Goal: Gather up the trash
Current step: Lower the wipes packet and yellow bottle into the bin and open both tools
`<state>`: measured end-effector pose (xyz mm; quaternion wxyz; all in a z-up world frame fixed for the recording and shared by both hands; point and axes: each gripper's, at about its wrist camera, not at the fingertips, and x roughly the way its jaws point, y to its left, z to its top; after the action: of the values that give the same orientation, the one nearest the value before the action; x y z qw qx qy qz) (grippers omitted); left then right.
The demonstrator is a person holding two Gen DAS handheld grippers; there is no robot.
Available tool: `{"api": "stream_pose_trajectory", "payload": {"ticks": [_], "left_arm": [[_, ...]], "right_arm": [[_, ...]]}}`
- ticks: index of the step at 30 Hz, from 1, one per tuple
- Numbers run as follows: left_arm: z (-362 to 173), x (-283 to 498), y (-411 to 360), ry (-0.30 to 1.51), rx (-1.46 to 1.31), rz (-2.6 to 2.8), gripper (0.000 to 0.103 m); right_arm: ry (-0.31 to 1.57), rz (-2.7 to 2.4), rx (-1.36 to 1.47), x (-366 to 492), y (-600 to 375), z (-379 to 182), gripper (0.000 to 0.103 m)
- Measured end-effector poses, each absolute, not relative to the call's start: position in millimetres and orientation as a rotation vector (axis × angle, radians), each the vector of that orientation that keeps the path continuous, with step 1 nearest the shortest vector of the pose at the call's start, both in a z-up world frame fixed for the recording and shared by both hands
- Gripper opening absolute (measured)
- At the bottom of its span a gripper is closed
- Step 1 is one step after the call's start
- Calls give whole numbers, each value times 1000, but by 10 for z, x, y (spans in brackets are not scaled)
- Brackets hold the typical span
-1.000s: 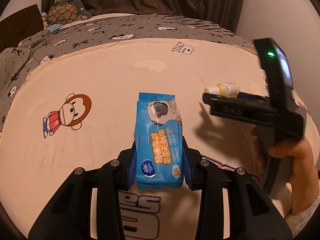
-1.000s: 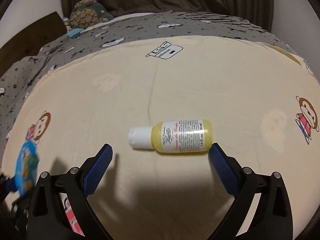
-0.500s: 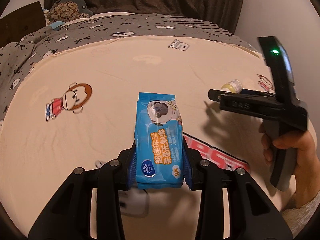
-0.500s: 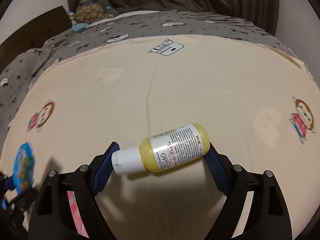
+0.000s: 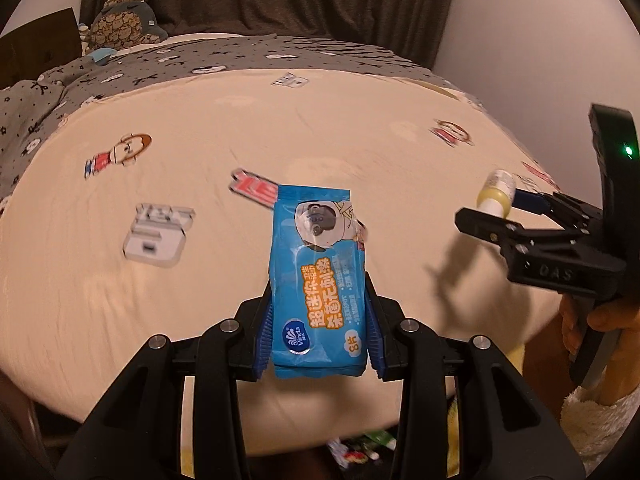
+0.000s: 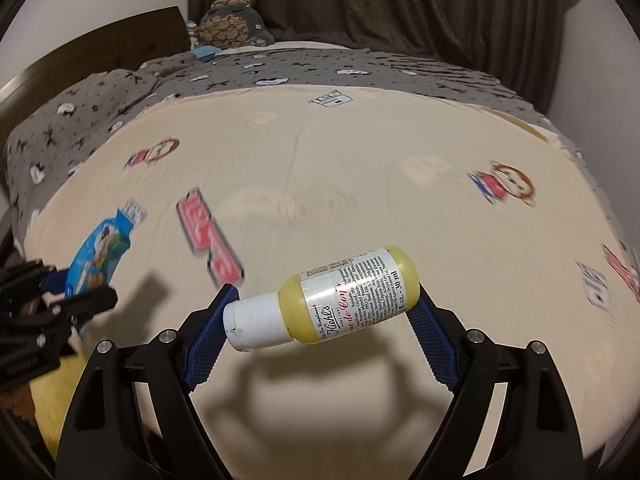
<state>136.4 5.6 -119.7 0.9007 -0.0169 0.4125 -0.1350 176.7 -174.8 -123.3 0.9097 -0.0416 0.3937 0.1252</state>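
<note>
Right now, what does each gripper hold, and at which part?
Left gripper: blue wipes pack, by its lower sides. Right gripper: yellow bottle, end to end, cap and base.

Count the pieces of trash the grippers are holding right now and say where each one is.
2. The blue wipes packet is clamped in the left gripper; the yellow lotion bottle is clamped end to end in the right gripper. Both are above the bed sheet.

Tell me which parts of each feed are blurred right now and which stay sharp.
Left wrist view: the bedsheet prints smear with motion, while the wipes pack in the left gripper is sharp. Right wrist view: sheet prints are streaked too; the lotion bottle in the right gripper reads crisply.
</note>
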Motion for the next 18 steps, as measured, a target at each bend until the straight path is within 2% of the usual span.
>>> {"api": "stream_pose_trajectory", "payload": {"ticks": [10, 18], "left_arm": [[-1350, 576, -244, 858, 0, -329, 36], [-1845, 148, -403, 971, 10, -396, 36]], "right_arm": [[810, 282, -42, 800, -2128, -1381, 85], [910, 266, 50, 265, -2314, -1801, 85]]}}
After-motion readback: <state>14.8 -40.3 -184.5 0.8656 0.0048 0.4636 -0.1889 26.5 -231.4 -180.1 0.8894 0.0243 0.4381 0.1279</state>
